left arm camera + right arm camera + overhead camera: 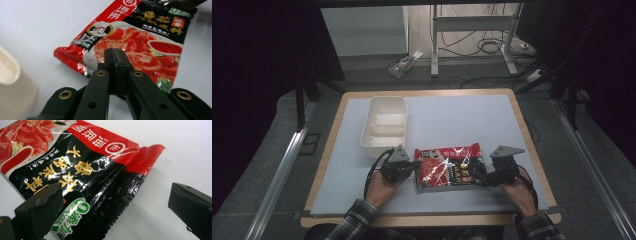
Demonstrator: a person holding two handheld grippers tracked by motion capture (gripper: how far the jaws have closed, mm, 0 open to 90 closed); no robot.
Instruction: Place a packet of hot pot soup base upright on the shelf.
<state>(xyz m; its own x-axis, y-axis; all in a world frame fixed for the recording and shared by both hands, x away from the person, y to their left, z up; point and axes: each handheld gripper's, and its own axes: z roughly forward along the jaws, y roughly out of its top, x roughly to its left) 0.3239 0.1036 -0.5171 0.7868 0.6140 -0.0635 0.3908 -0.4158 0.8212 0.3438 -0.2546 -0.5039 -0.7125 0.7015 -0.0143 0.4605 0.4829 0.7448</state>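
A red and black sauce packet (447, 167) printed with tomatoes lies flat on the white mat near the table's front. My left gripper (414, 165) sits at the packet's left edge. In the left gripper view its jaws (115, 53) are pressed together in front of the packet (150, 42), and I see nothing between them. My right gripper (482, 175) is at the packet's right end. Its jaws (115, 207) stand wide open, with the packet's black crimped end (75, 165) lying between and beneath them, untouched.
A white rectangular tub (384, 125) stands on the mat (462, 115) just behind my left gripper, and its rim (10, 82) is close at the left. Wooden table edges frame the mat. Beyond the table are a metal stand, cables and a small box on the floor.
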